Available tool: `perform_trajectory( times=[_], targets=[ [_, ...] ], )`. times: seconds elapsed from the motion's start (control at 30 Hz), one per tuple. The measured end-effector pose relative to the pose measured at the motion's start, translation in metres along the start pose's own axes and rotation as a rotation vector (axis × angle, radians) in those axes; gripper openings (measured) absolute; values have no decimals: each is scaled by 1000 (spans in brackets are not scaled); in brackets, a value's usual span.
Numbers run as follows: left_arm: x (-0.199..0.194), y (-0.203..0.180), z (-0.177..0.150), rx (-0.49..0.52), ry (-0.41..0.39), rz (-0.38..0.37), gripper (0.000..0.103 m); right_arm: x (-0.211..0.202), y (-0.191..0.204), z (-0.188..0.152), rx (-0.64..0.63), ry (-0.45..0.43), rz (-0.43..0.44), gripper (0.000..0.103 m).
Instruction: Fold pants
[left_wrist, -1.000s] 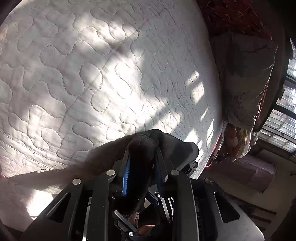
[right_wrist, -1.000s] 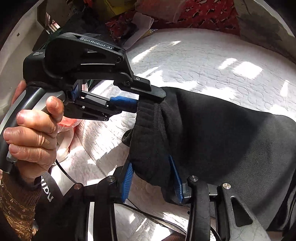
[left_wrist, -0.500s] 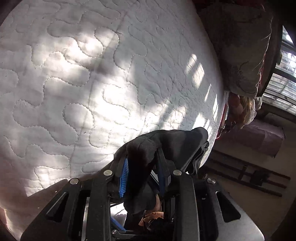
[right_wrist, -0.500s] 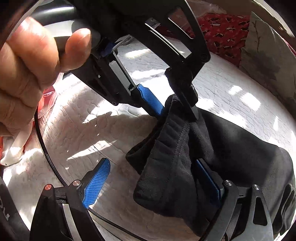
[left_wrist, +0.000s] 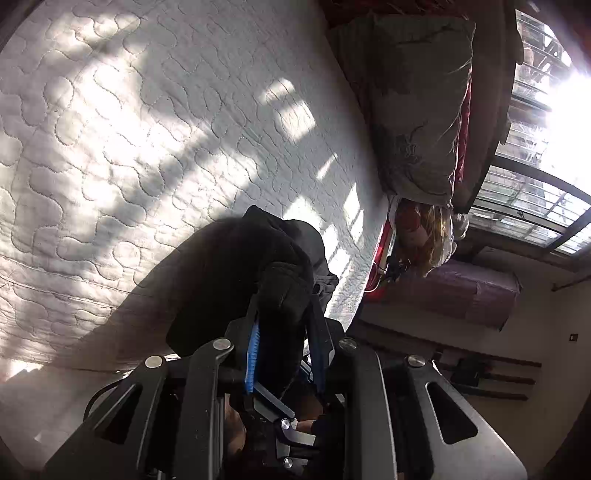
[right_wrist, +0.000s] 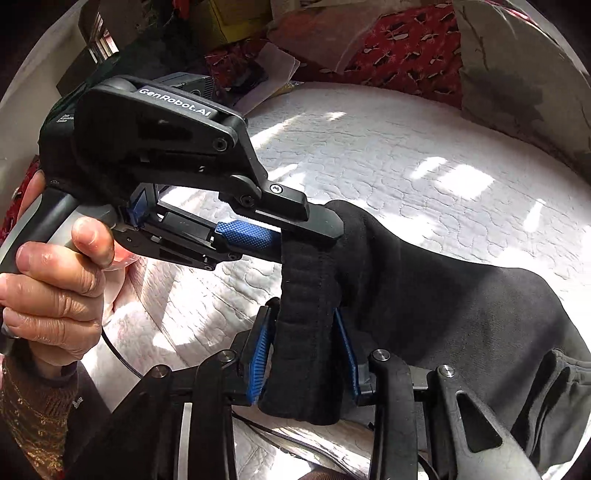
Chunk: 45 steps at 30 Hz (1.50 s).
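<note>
Black left gripper marked "GenRobot.AI", blue ribbed fingers, silver screws.

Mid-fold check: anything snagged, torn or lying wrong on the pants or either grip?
Nothing stands out. The black pants show no tear; both the left gripper and the right gripper are clamped on the ribbed waistband edge, close together. The rest of the fabric trails onto the white quilted mattress.
</note>
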<state>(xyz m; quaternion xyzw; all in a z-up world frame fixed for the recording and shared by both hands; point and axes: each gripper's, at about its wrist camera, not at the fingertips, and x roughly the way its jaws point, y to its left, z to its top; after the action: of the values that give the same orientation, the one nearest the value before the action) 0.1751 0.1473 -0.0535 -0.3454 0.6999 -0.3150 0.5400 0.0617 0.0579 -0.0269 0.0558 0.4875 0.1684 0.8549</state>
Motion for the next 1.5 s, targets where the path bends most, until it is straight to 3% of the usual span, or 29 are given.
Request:
perform_trajectory(
  times=[0.33, 0.53, 0.73, 0.8, 0.9, 1.0, 1.1, 1.23, 1.27, 1.3, 1.33, 1.37, 1.5],
  targets=[
    [56, -78, -28, -10, 1, 46, 19, -76, -68, -17, 142, -90, 92, 34],
    [133, -126, -33, 20, 56, 125, 19, -115, -141, -37, 278, -125, 158, 35],
    [226, -147, -37, 27, 126, 276, 19, -126, -227, -77, 467, -117, 202, 38],
    [250, -152, -39, 55, 116, 383, 19, -122, -254, -92, 539, -106, 219, 38],
    [273, -156, -42, 97, 112, 519, 20, -114, -285, -109, 611, -93, 224, 38],
    [272, -169, -48, 145, 88, 563, 23, -112, -308, -122, 671, -96, 226, 38],
    [257, -183, -54, 196, 52, 563, 24, -115, -326, -132, 716, -103, 246, 41],
    [213, -197, -64, 248, -56, 473, 29, -126, -334, -135, 722, -124, 243, 48],
    [204, -199, -67, 249, -81, 444, 32, -130, -334, -134, 722, -134, 238, 48],
    [195, -199, -70, 238, -107, 421, 43, -134, -333, -133, 716, -147, 243, 49],
    [186, -195, -75, 226, -128, 401, 55, -137, -333, -130, 707, -158, 248, 52],
    [179, -190, -80, 214, -146, 384, 58, -139, -331, -127, 699, -164, 247, 59],
    [163, -134, -114, 114, -200, 273, 60, -143, -320, -109, 656, -187, 258, 63]
  ],
)
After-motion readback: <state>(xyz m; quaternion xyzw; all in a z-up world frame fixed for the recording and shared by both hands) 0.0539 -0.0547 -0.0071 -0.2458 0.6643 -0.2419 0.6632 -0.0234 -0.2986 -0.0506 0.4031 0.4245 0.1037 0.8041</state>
